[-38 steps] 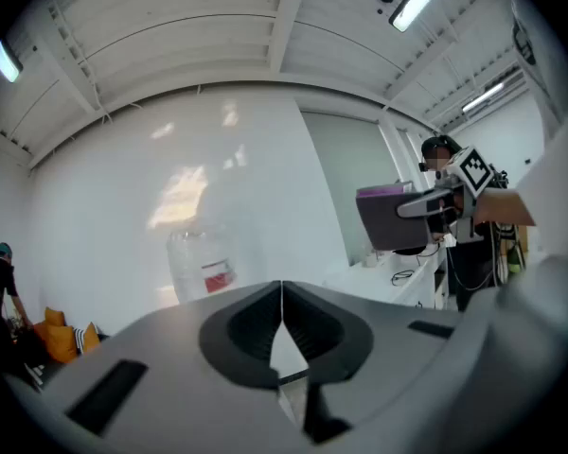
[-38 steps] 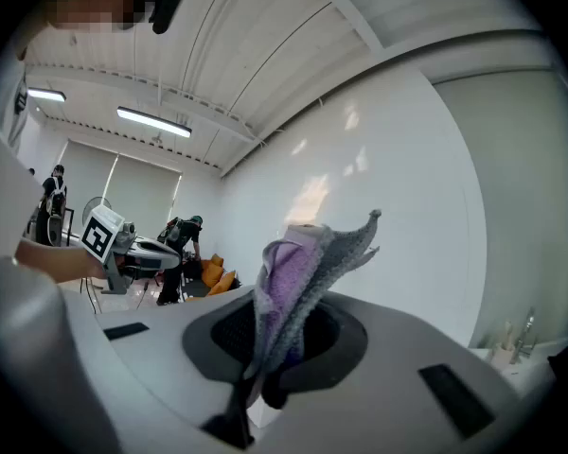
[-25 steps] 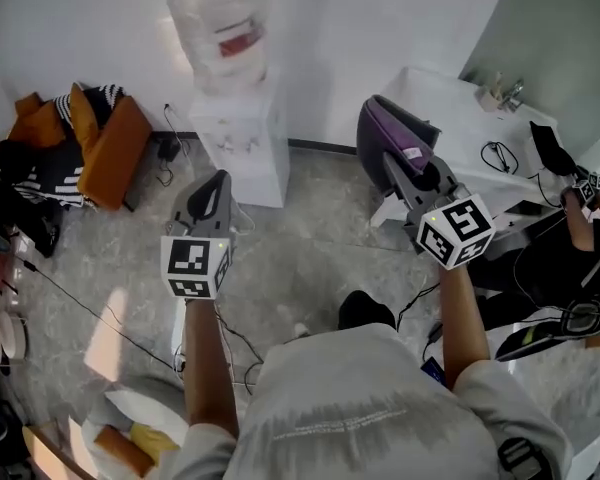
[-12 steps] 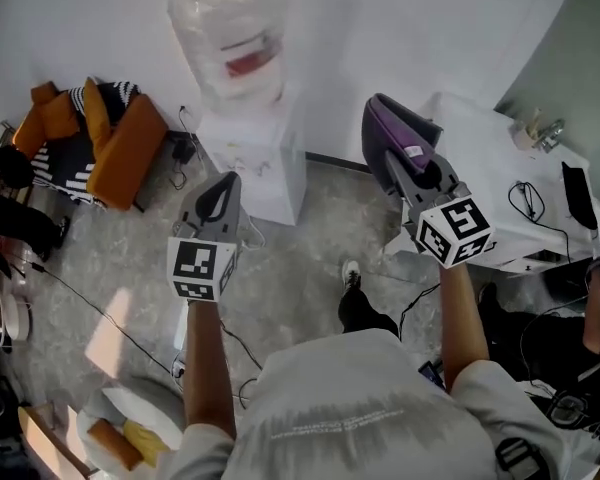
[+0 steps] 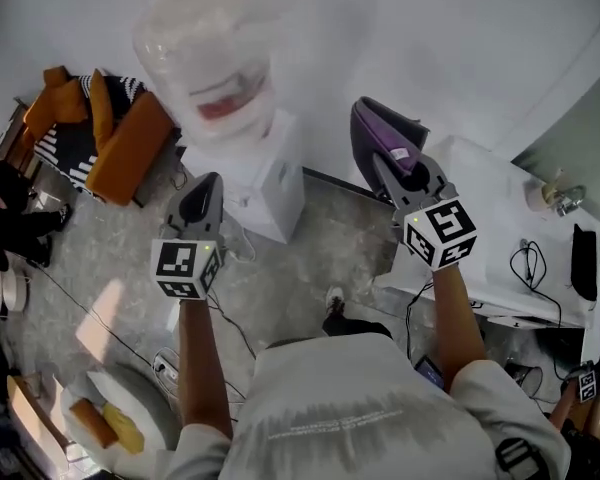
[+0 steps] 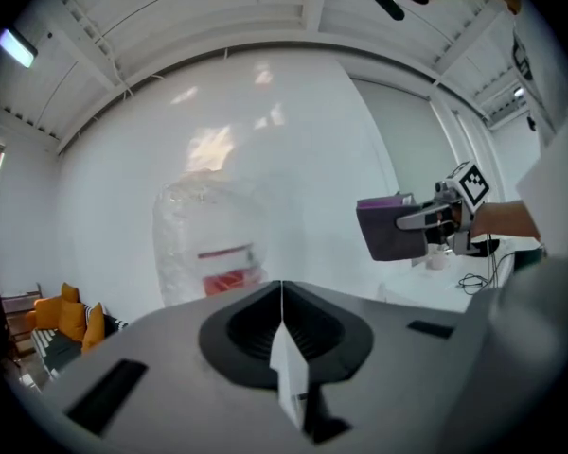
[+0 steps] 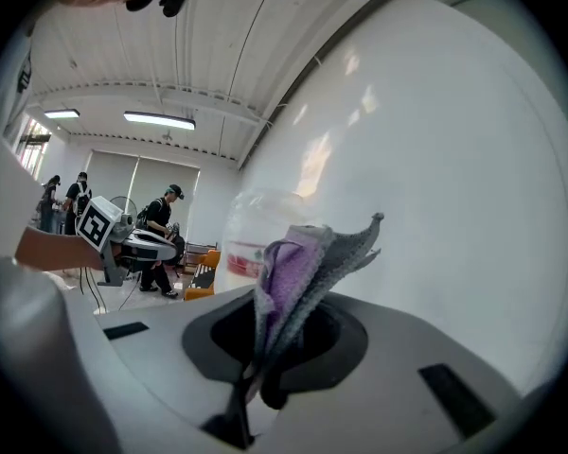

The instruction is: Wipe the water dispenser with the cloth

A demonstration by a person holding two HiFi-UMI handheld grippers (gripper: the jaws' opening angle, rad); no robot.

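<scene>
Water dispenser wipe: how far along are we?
Done: the cloth is picked up, pinched in the jaws of the right gripper. In hand: it is held in the air beside the water dispenser, not touching it. The left gripper is shut and empty. Left: all the wiping; no contact yet.

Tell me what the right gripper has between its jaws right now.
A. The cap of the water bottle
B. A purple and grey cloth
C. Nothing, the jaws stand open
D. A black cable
B: in the right gripper view the right gripper has its jaws closed on the folded purple and grey cloth, which sticks up from between them.
</scene>
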